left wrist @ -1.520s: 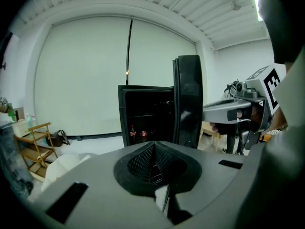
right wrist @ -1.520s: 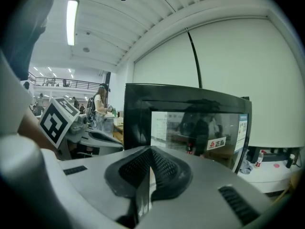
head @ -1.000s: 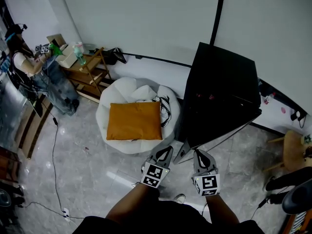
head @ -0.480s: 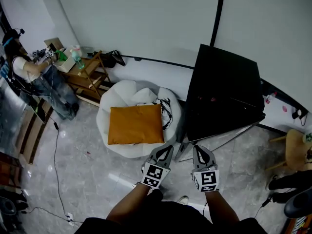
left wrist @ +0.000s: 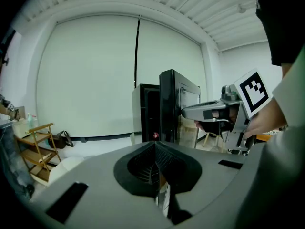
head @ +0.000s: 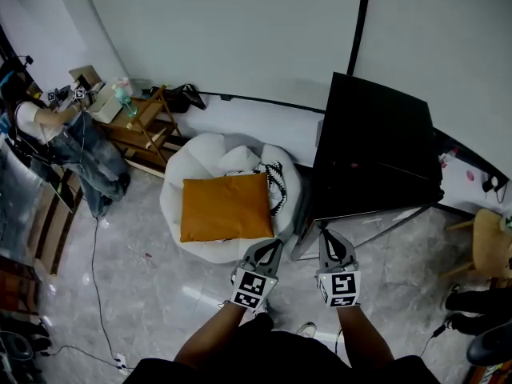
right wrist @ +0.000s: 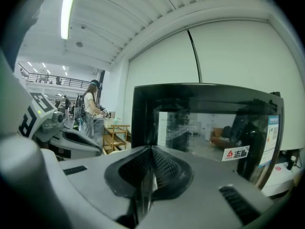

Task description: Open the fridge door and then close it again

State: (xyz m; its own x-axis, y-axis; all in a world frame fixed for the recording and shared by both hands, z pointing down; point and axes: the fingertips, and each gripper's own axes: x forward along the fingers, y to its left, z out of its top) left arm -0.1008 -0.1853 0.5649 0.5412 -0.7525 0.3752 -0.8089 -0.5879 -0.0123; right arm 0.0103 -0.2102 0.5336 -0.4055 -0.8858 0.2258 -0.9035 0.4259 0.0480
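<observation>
A black fridge (head: 376,150) stands against the white wall, and its glass door (right wrist: 209,128) carries a red-and-white sticker. The door looks closed against the cabinet. My left gripper (head: 272,250) hangs just short of the fridge's lower left corner, its jaws shut on nothing. My right gripper (head: 330,242) is beside it, directly before the fridge front, also shut and empty. Neither touches the fridge. In the left gripper view the fridge (left wrist: 169,109) stands ahead, with the right gripper (left wrist: 209,112) to its right.
A white beanbag (head: 192,174) with an orange cushion (head: 226,206) lies left of the fridge. Further left are a wooden shelf (head: 144,122) and a person (head: 48,126). A cable (head: 92,262) runs over the floor. A wooden stool (head: 488,242) stands at the right.
Both grippers have advanced toward the fridge, side by side and still shut. The fridge and the beanbag now sit nearer in the head view.
</observation>
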